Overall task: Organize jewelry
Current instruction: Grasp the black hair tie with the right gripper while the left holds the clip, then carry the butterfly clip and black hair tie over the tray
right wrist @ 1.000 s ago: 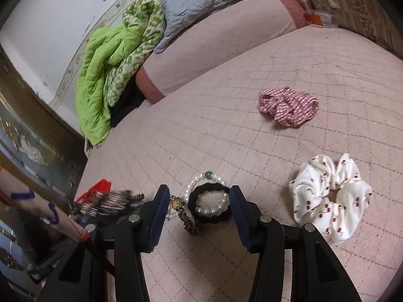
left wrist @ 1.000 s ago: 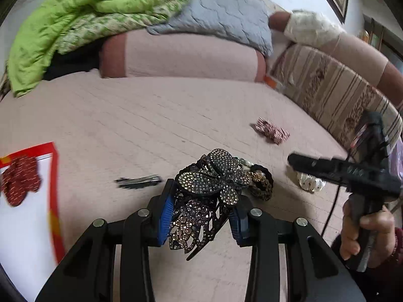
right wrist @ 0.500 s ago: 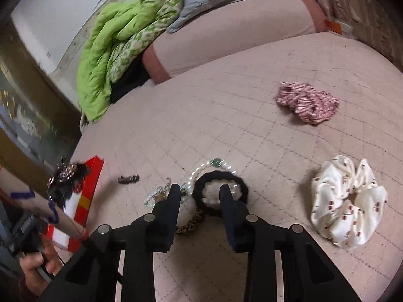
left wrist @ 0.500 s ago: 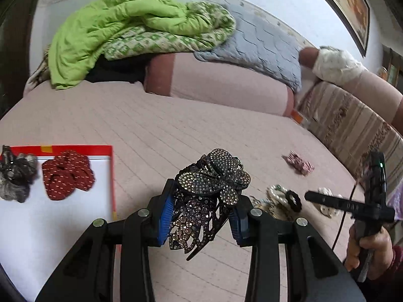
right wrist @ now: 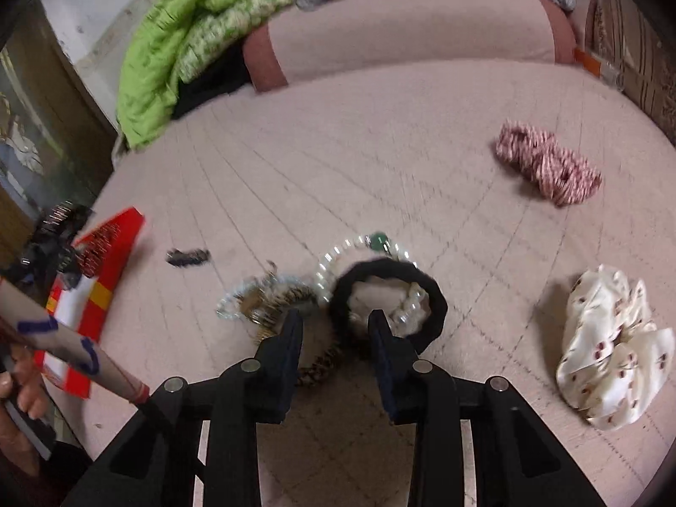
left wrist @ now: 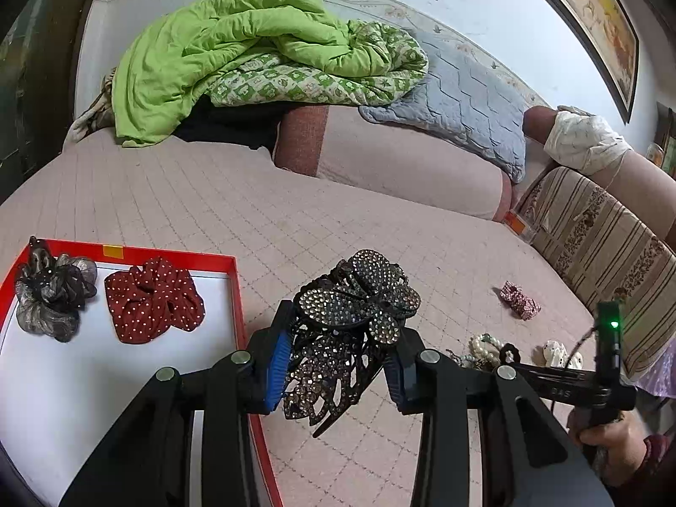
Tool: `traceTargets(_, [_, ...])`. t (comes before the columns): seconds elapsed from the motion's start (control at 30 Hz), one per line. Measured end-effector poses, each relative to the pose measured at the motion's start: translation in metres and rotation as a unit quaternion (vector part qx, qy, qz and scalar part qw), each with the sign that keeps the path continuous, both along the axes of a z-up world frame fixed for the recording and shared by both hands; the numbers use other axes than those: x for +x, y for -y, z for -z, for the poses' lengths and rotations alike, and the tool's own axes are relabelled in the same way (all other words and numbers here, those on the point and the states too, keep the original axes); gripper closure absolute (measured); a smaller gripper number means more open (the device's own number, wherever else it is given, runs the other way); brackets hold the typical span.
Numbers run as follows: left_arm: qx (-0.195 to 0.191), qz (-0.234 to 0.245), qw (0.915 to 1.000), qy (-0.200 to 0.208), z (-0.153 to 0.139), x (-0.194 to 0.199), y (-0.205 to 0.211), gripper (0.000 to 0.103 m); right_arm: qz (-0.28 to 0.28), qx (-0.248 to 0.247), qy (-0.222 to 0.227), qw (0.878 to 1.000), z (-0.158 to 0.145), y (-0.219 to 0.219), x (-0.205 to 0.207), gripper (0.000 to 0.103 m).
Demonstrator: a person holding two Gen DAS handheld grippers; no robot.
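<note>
The hair claw (left wrist: 350,333) at lower centre of the left wrist view looks like dark glossy plastic crusted with sparkly rhinestones. The box (left wrist: 126,249) at lower left has a red card-like rim and a matt white floor, with a dotted red cloth scrunchie (left wrist: 154,300) inside. In the right wrist view, the black hair tie (right wrist: 388,300) is matt fabric, the beads (right wrist: 338,253) shiny and pearly, the bed cover (right wrist: 380,148) quilted matt cloth.
</note>
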State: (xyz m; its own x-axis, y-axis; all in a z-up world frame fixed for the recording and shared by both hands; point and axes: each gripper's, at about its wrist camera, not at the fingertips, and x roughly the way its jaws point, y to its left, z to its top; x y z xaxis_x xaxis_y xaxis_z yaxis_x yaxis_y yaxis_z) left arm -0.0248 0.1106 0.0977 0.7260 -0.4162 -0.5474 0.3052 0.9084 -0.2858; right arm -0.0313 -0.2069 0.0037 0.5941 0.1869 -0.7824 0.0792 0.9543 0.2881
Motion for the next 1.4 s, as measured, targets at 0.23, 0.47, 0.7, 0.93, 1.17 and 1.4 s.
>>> traceTargets(0.23, [0.003, 0.011, 0.9999, -0.002, 0.001, -0.002, 0.006, 0.066, -0.002, -0.023, 0.013, 1.0, -0.003, -0.002, 0.0, 0.089])
traceTargets(0.47, [0.004, 0.015, 0.9999, -0.002, 0.002, -0.002, 0.009, 0.066, 0.032, 0.056, 0.095, 0.993, -0.031, 0.022, -0.016, 0.091])
traceTargets(0.7, [0.013, 0.019, 0.9997, -0.003, 0.002, -0.001, 0.013, 0.066, 0.037, 0.074, 0.121, 0.989, -0.04, 0.027, -0.022, 0.091])
traceTargets(0.93, [0.013, 0.022, 0.9997, -0.004, 0.003, 0.0, 0.014, 0.066, 0.094, 0.026, 0.031, 0.995, -0.013, 0.039, -0.01, 0.075])
traceTargets(1.17, [0.019, 0.031, 0.9993, -0.004, 0.004, 0.001, 0.017, 0.066, 0.098, 0.045, -0.003, 0.994, 0.002, 0.048, -0.007, 0.076])
traceTargets(1.4, [0.02, 0.029, 0.9994, -0.005, 0.005, 0.002, 0.016, 0.066, 0.056, -0.052, -0.034, 0.996, 0.01, 0.023, 0.001, 0.079])
